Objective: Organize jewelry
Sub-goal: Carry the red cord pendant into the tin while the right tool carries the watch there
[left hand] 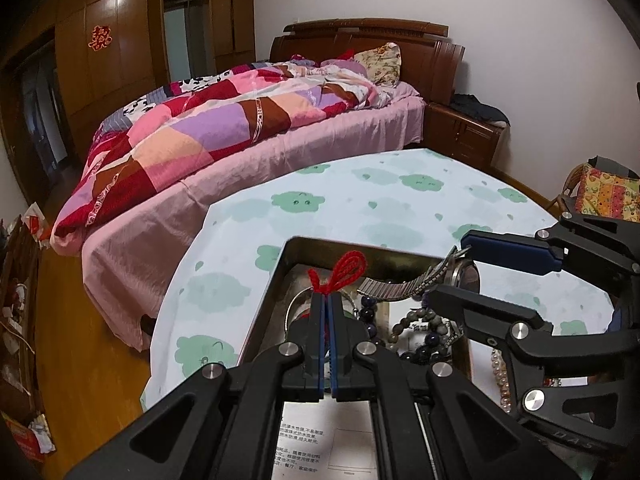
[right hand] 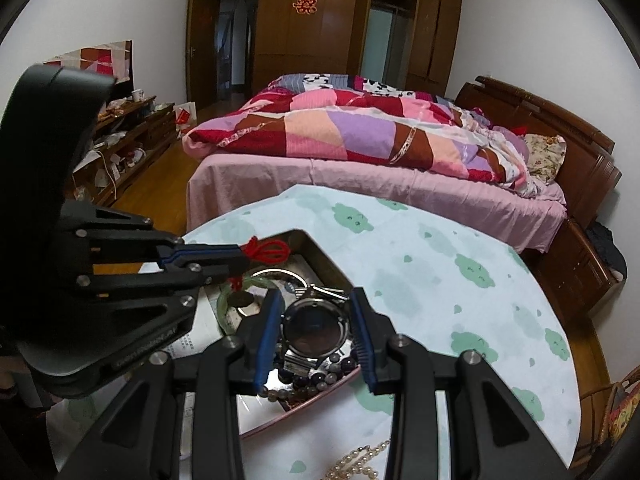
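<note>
My left gripper [left hand: 327,296] is shut on a red cord [left hand: 348,270], whose loop sticks out past the fingertips. In the right wrist view the cord [right hand: 268,250] runs from that gripper [right hand: 244,257] down to a green bangle [right hand: 225,306] over the metal tray [right hand: 328,258]. My right gripper [right hand: 316,294] is shut on a silver wristwatch [right hand: 314,328], its pads pressed on either side of the case. The left wrist view shows the watch [left hand: 466,276] held above the tray [left hand: 360,249], its band [left hand: 396,287] trailing left. Dark bead bracelets [right hand: 312,380] lie in the tray under the watch.
A pearl necklace [right hand: 360,460] lies on the cloud-patterned tablecloth [right hand: 440,280] near the tray's front. A printed paper sheet [left hand: 320,440] lies under my left gripper. Beyond the round table stand a bed [left hand: 248,128] with a patchwork quilt and a wooden nightstand [left hand: 464,132].
</note>
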